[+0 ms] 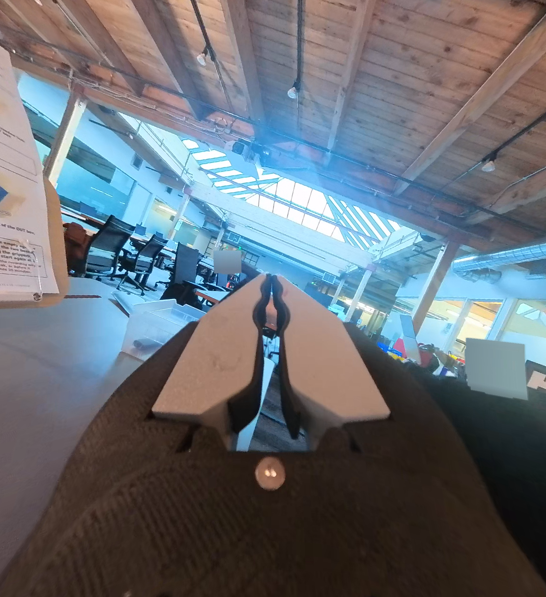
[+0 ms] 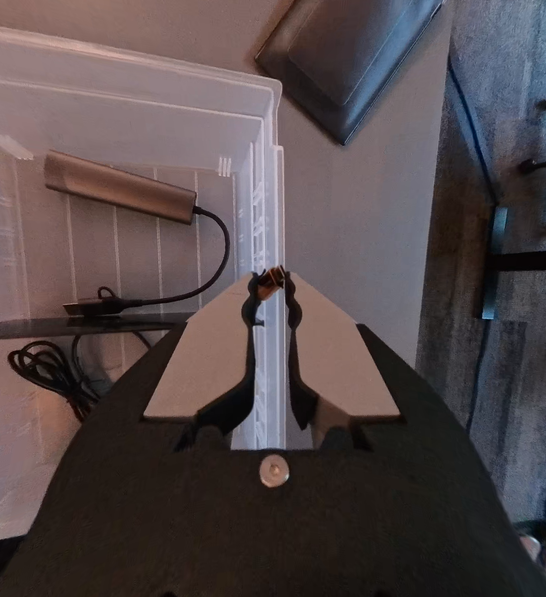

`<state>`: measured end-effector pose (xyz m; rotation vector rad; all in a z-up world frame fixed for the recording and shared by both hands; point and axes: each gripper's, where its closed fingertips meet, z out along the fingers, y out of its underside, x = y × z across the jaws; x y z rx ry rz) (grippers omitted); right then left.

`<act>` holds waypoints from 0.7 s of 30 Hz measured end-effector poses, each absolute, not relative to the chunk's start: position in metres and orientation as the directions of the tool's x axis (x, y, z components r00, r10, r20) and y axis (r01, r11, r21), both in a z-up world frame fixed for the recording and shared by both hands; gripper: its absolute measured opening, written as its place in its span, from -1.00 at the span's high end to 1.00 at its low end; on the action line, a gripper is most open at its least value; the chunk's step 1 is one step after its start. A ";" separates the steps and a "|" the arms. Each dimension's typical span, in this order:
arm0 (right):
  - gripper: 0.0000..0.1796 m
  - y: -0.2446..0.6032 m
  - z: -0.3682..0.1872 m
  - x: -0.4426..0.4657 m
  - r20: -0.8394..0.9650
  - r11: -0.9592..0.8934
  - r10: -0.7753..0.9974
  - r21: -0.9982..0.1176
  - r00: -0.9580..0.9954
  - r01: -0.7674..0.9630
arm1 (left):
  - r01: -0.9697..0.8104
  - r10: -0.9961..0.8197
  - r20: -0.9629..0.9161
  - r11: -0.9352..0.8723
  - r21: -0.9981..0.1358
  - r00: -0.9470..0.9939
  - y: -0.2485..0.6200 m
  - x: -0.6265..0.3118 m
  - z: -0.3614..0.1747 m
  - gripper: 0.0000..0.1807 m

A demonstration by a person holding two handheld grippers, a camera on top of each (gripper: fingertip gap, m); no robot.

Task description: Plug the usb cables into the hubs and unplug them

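In the right wrist view my right gripper (image 2: 272, 281) is shut on a small metal USB plug (image 2: 270, 286) and holds it above the right wall of a clear plastic bin (image 2: 265, 135). A grey USB hub (image 2: 119, 187) lies inside the bin, up and to the left of the gripper. The hub's own black cable curves down to its plug (image 2: 87, 307). A coiled black cable (image 2: 48, 365) lies lower left. My left gripper (image 1: 271, 278) is shut and empty, tilted up toward the ceiling. No hub is near it.
A dark flat pad (image 2: 345, 64) lies on the grey table beyond the bin. The table edge and carpet (image 2: 507, 323) are at the right. In the left wrist view a clear bin (image 1: 155, 319) holds a dark object, and a paper sheet on a stand (image 1: 6, 193) is at the left. There is about 60 cm between the tips of the two grippers. About 15 cm separates my right fingertips from the grey USB hub (image 2: 119, 187).
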<state>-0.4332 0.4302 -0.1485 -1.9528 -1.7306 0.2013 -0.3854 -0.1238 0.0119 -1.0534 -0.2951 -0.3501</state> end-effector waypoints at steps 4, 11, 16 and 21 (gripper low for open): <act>0.91 0.421 -0.105 -0.424 0.209 -0.011 0.963 -0.597 0.168 0.802 | 0.419 -0.135 0.405 0.460 -0.783 0.904 -0.128 -0.390 0.012 1.00; 0.95 0.307 -0.127 -0.366 0.112 0.408 0.908 -0.448 -0.403 0.795 | 0.393 -0.101 0.397 0.490 -0.778 0.912 -0.138 -0.396 0.018 1.00; 0.95 0.307 -0.214 -0.356 0.165 0.444 0.893 -0.170 -0.418 0.880 | 0.396 -0.114 0.391 0.475 -0.786 0.913 -0.133 -0.385 0.019 1.00; 0.65 0.327 -0.232 -0.381 0.266 0.353 0.916 -0.171 -0.302 0.920 | 0.363 -0.097 0.359 0.442 -0.820 0.928 -0.133 -0.377 0.018 1.00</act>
